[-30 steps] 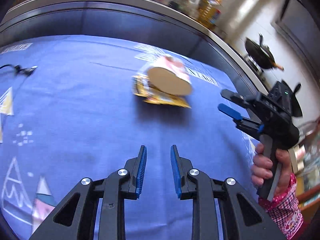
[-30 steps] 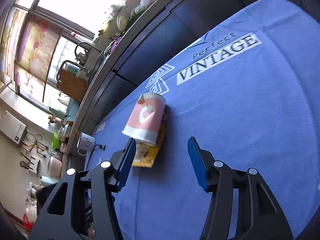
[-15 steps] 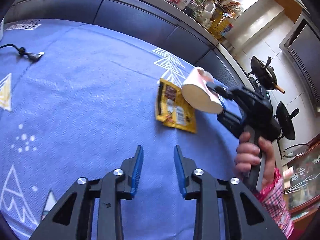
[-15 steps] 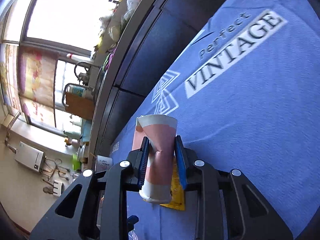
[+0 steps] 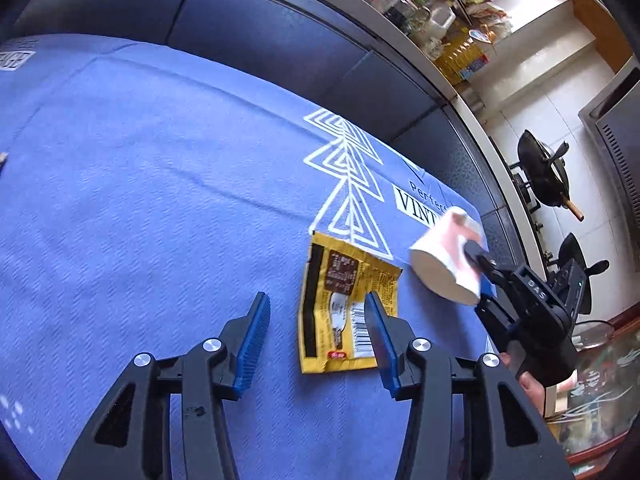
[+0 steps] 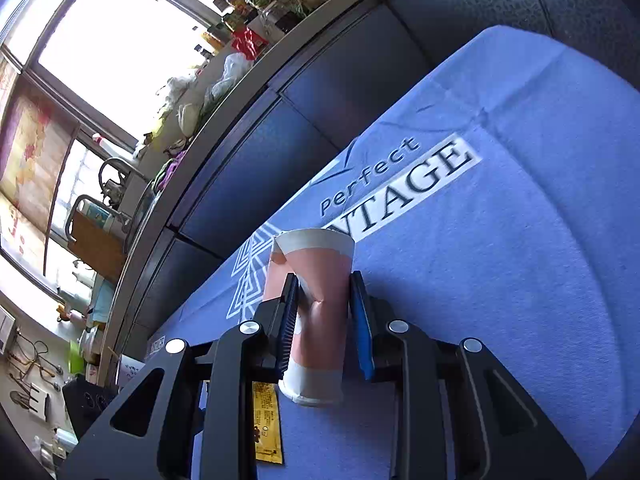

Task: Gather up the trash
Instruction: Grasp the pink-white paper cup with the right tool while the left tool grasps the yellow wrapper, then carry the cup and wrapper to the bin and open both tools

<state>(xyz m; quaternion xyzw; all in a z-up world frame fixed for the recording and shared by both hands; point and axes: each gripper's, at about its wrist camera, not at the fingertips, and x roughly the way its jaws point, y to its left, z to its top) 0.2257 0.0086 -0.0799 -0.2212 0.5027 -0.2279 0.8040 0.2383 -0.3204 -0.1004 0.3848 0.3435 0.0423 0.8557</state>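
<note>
The flat yellow foil snack wrapper (image 6: 267,424) is mostly hidden in the right wrist view behind the black frame of the right gripper (image 6: 324,308), so only a narrow strip shows; in the left wrist view its right edge is covered by a blue pad of the left gripper (image 5: 316,320). The crushed pink-and-white paper cup (image 5: 448,264) is slightly blurred there, its far side behind the fingers clamping it. The white "VINTAGE" print on the blue tablecloth (image 5: 140,200) is partly covered by that cup, and the jars and bottles on the counter shelf (image 5: 440,8) are too small to identify.

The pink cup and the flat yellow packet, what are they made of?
The pink and white cup looks like thin matte paper: it creases where the right tool squeezes it. The yellow packet seems to be glossy plastic or foil film, lying flat with printed barcode; which one I cannot tell.
</note>
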